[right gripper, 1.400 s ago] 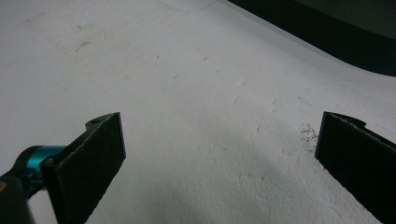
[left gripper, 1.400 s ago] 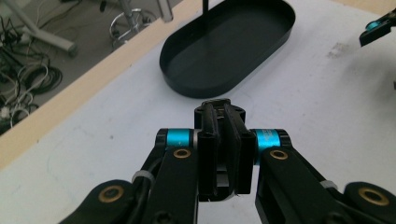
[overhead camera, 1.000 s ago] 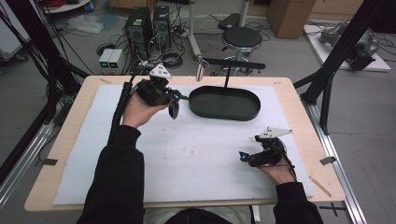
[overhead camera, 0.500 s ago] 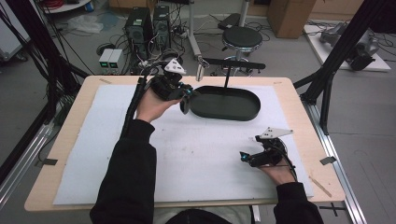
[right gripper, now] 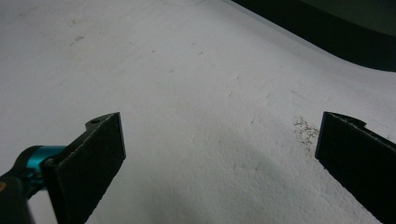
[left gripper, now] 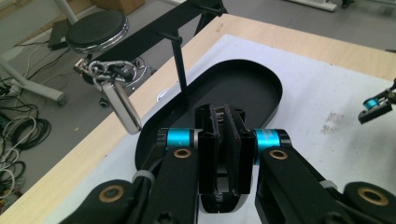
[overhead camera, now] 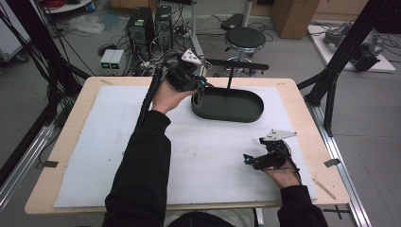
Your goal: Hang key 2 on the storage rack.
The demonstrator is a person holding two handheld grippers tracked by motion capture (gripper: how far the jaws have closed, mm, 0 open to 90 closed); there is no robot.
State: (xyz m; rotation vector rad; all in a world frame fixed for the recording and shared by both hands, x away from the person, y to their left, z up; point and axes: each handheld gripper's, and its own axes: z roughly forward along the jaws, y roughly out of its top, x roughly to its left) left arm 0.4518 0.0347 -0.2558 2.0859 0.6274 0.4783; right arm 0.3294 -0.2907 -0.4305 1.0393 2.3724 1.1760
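A black oval tray [overhead camera: 236, 112] lies at the back of the white mat, with a black stand rising from it: a thin post [left gripper: 181, 70] and a crossbar [overhead camera: 239, 64]. A silver metal cylinder [left gripper: 120, 108] hangs by a chain [left gripper: 108, 70] from the near end of the bar. My left gripper [overhead camera: 198, 92] hovers over the tray's left end [left gripper: 154, 135], just right of the cylinder; its jaws [left gripper: 219, 112] are pressed together with nothing visible between them. My right gripper [overhead camera: 249, 161] rests low over the mat at the front right, open and empty [right gripper: 219, 130].
The white foam mat [overhead camera: 208, 156] covers most of the wooden table [overhead camera: 78, 123]. Beyond the table's back edge stand a black stool [overhead camera: 246, 38], computer towers [overhead camera: 149, 23] and loose cables. Black frame struts [overhead camera: 331, 90] stand at the right corner.
My left gripper has travelled right and toward the back, from the mat's left side to the tray's left end beside the hanging cylinder. The right gripper has stayed put.
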